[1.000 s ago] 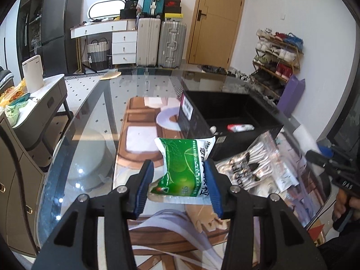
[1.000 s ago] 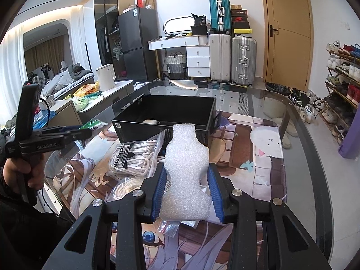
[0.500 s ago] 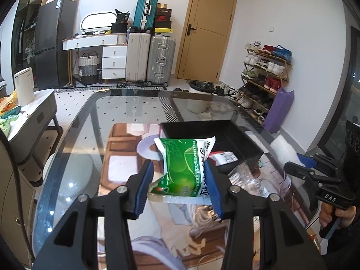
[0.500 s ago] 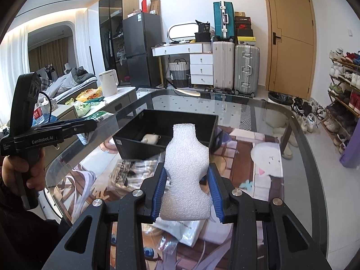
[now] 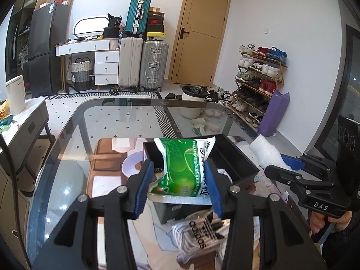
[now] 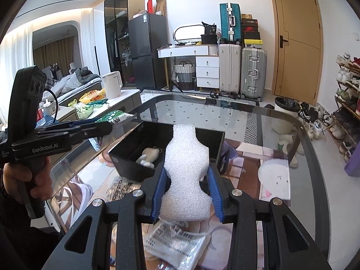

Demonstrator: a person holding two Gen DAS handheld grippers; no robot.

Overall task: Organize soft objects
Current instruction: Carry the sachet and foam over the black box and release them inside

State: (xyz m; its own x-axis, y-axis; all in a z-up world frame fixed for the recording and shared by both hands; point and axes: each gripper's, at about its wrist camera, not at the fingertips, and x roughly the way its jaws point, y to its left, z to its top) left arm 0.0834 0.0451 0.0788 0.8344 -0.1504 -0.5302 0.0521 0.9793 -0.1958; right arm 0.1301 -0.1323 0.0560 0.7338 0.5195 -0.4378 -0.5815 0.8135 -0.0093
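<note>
Fingers of left gripper pinch one green packet, long axis pointing toward the black bin; right gripper pinches one upright foam piece before it

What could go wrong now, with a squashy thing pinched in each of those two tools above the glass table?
1. The left fingers pinch only the lower part of the glossy green plastic pouch; it might slip out.
2. The white foam piece in the right fingers stands tall and could snag the rim of the black plastic bin.
3. Both tools head for one small bin and may bump.
</note>
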